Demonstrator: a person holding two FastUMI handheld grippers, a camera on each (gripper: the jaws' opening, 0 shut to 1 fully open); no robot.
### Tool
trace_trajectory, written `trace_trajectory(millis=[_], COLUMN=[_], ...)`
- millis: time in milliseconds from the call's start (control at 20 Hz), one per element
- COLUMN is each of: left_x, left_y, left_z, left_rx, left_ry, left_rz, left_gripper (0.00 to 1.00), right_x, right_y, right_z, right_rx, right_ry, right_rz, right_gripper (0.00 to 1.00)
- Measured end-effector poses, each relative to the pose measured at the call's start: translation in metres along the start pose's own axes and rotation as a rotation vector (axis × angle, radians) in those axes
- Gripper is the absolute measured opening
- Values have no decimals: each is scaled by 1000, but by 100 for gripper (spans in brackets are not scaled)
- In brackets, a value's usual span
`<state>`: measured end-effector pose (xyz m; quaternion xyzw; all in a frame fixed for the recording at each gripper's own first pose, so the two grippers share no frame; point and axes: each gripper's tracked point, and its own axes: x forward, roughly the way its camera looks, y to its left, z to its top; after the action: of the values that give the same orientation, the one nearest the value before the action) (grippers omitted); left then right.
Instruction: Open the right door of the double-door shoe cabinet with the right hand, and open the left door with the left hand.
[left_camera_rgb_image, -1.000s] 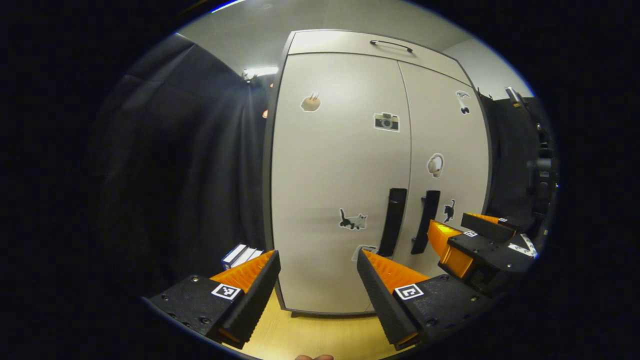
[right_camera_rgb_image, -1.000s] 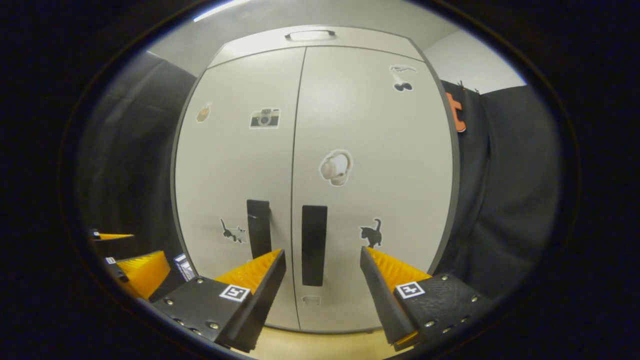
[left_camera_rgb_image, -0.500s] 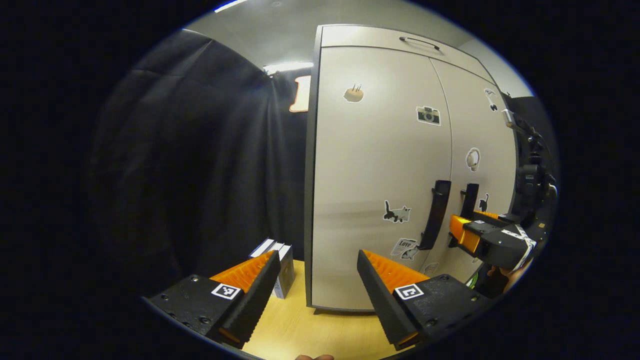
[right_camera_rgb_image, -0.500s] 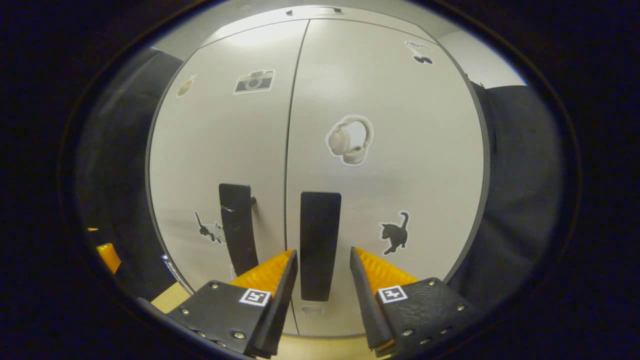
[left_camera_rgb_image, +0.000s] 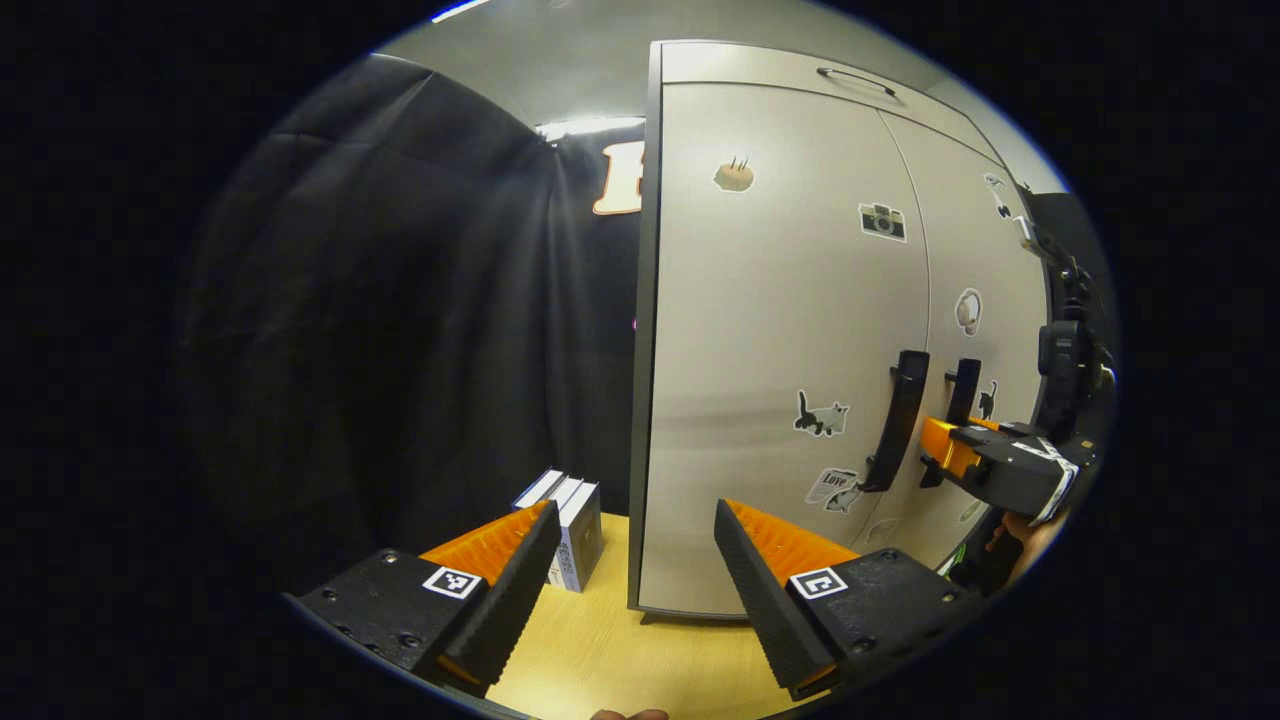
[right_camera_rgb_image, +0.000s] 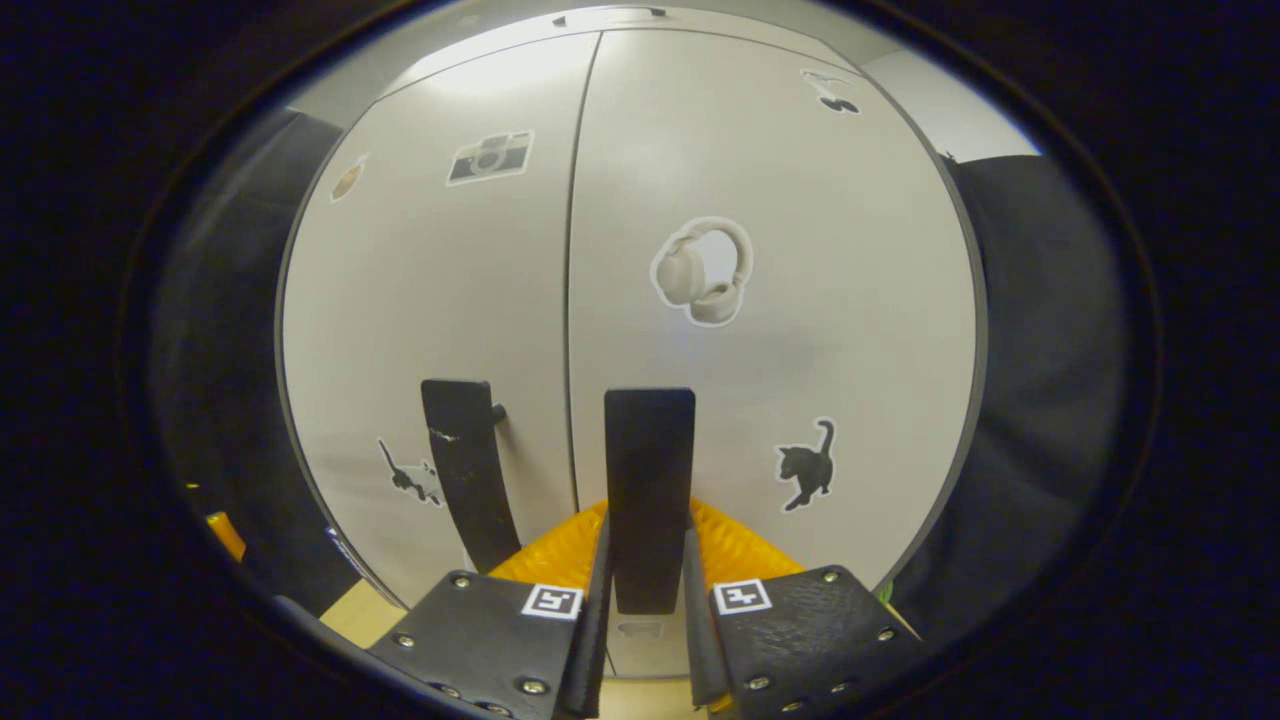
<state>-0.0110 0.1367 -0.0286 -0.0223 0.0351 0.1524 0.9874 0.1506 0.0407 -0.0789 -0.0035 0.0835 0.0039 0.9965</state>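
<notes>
right gripper view: gripper (right_camera_rgb_image: 645, 570) hides right door handle's (right_camera_rgb_image: 648, 470) lower end.

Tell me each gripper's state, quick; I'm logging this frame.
Left gripper: open, holding nothing.
Right gripper: shut on the right door handle.

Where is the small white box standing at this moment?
In the left gripper view, the small white box stands on the wooden floor, left of the shoe cabinet and before the black cloth.
</notes>
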Motion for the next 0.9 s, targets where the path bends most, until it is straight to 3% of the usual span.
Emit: trace_trajectory(millis=[50,100,900], left_x=[0,-1,-22], left_y=[0,0,-22], left_z=[0,-1,-8], left_rx=[-1,-2,-3], left_ry=[3,6,17], left_rz=[-1,-2,-45], left_gripper=[96,96,96], right_x=[-1,0,-23], right_y=[1,0,-7], right_z=[0,0,0], right_rx=[11,14,1], right_ry=[-1,1,-19], right_rz=[-1,0,20], right_gripper=[34,28,28])
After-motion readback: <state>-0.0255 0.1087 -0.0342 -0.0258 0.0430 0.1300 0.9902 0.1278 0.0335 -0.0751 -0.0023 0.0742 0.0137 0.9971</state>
